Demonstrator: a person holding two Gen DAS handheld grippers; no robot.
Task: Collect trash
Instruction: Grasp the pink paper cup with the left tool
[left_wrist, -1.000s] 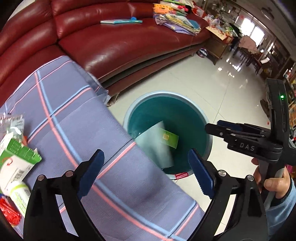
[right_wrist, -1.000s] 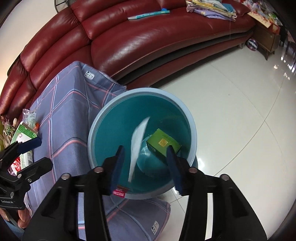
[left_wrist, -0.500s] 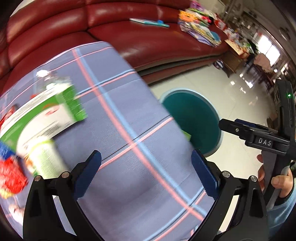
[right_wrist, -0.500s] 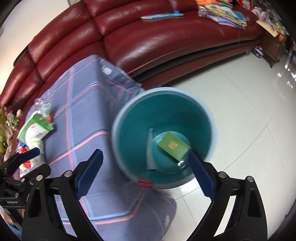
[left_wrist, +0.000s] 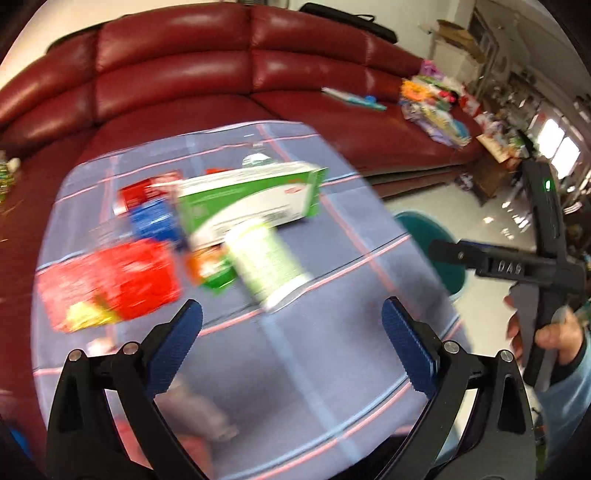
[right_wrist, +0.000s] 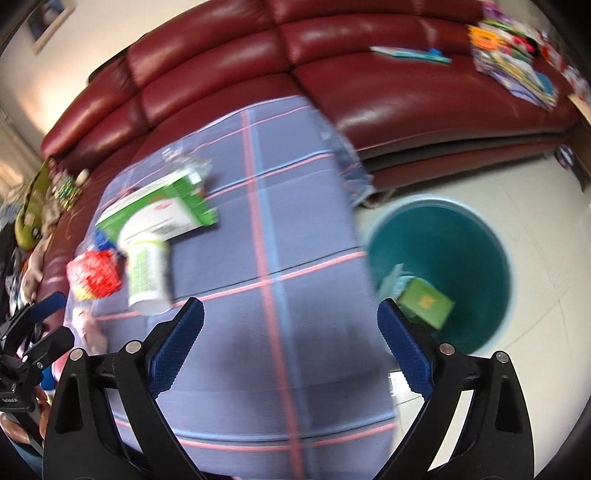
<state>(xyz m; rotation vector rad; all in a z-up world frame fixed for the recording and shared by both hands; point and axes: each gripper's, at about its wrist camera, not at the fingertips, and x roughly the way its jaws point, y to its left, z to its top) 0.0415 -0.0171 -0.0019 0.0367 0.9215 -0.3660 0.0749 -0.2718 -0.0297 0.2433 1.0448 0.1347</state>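
Observation:
Trash lies in a blurred heap on the blue checked cloth (left_wrist: 295, 369): a green-and-white box (left_wrist: 255, 201), a white bottle with a green label (left_wrist: 264, 264), a red packet (left_wrist: 110, 282) and a blue wrapper (left_wrist: 153, 221). My left gripper (left_wrist: 291, 343) hangs open and empty over the cloth, short of the bottle. My right gripper (right_wrist: 290, 341) is also open and empty, above the cloth's edge. The teal bin (right_wrist: 441, 273) sits on the floor to its right, holding a green box (right_wrist: 426, 302) and pale paper (right_wrist: 393, 280).
A red leather sofa (right_wrist: 332, 74) curves behind the cloth, with a book (right_wrist: 410, 53) and a pile of colourful papers (right_wrist: 513, 70) on its seat. White tiled floor (right_wrist: 535, 206) surrounds the bin. A hand (left_wrist: 554, 332) holds the right gripper's handle.
Both grippers swung left, away from the bin and over the cloth toward the trash heap. The right jaws went from half closed to wide. White paper dropped into the bin.

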